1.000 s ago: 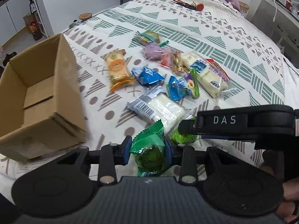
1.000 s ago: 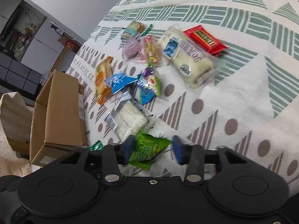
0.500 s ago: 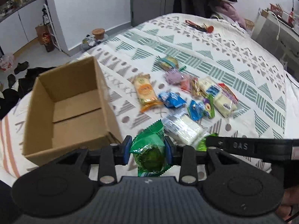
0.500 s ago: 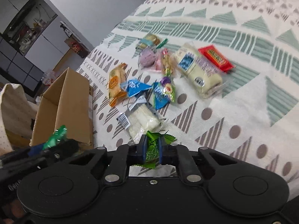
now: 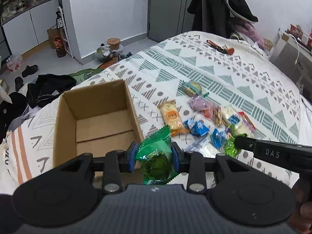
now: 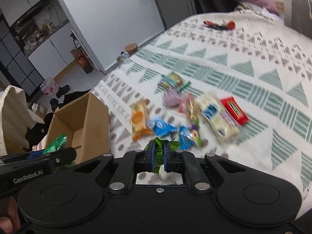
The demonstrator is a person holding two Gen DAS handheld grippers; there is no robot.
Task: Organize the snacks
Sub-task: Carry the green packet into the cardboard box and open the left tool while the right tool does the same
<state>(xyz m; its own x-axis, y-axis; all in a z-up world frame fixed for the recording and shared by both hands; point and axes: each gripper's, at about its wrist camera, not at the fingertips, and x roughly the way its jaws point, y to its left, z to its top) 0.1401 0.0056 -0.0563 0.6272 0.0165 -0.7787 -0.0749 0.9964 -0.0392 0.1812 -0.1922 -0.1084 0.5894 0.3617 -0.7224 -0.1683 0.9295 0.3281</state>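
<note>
Crinkly green foil fills both claws. The left gripper [image 5: 154, 157] pinches a dark green snack packet [image 5: 156, 156] with a serrated top edge and a round shape showing through its clear window, its blue pads pressed against the packet's sides just off the near right corner of the cardboard box [image 5: 93, 124]. The right gripper [image 6: 159, 157] is squeezed nearly together on a thinner, lighter green wrapper [image 6: 159, 152], crumpled edge-on between the pads.

That box is plain corrugated brown, open-topped, nothing in it, a flap seam across its floor; it sits at the left edge of the bed [image 5: 224, 74]. A soft white cover printed with teal striped triangles and grey dots drapes the bed.

Loose snacks lie in a cluster to the box's right: an orange biscuit pack [image 5: 172, 118], a blue foil pouch [image 5: 197, 127], a lilac pack [image 5: 198, 104], a long cream roll [image 6: 217, 117] in clear film beside a flat red bar [image 6: 234, 110].

"DAS" reads white on the right gripper's side; "GenRobot.AI" on the left's. Wide bare cover stretches toward the bed's far and right edges.
</note>
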